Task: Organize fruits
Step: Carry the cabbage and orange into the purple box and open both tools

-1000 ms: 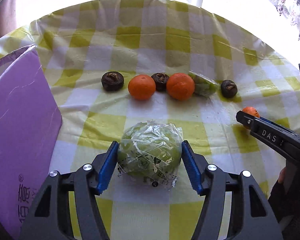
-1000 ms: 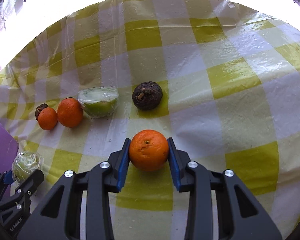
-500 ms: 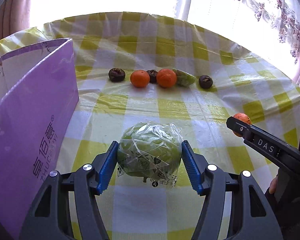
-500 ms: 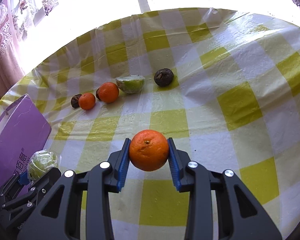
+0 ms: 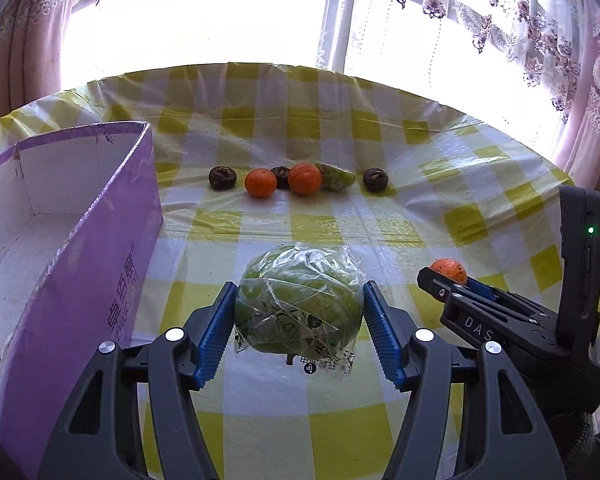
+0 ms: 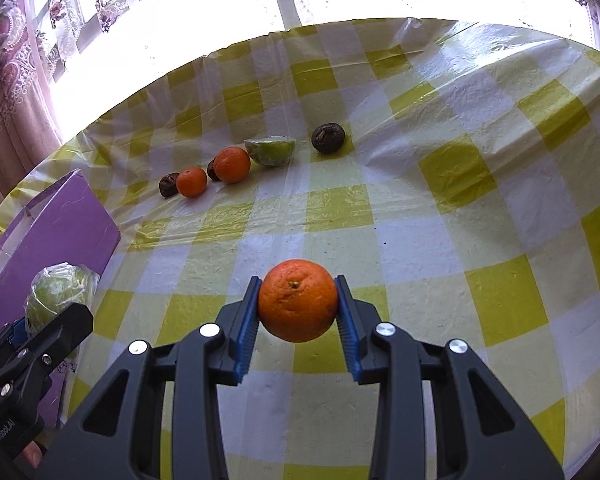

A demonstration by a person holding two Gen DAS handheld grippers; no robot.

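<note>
We have both tongs loaded and clear of the table. Our left gripper (image 5: 299, 320) clamps its blue pads on the wrapped green fruit (image 5: 299, 307), film crinkled around it and a printed label hanging beneath. Our right gripper (image 6: 297, 312) is squeezed narrow on an orange (image 6: 297, 300), stem end facing us, held squarely between the pads.

Just to the left of the left tongs stands the purple box (image 5: 112, 264), open on top, its white inside mostly bare; a pale yellowish thing peeks in at its near edge, too cropped to name. We judge that box to be where the fruit goes, so hardly anything looks stowed yet and these two pieces are the ones on the way.

Between the tongs and the far row lies only bare yellow-checked tablecloth (image 6: 452, 216), so nothing blocks either hand. The one thing to mind is the box's tall near wall: the green fruit must go over it, and the two tongs sit close together.

Far ahead, well apart from us, waits the row still to collect: three dark round fruits (image 5: 222, 178), two oranges (image 5: 261, 183), and a wrapped green wedge (image 5: 336, 176).
</note>
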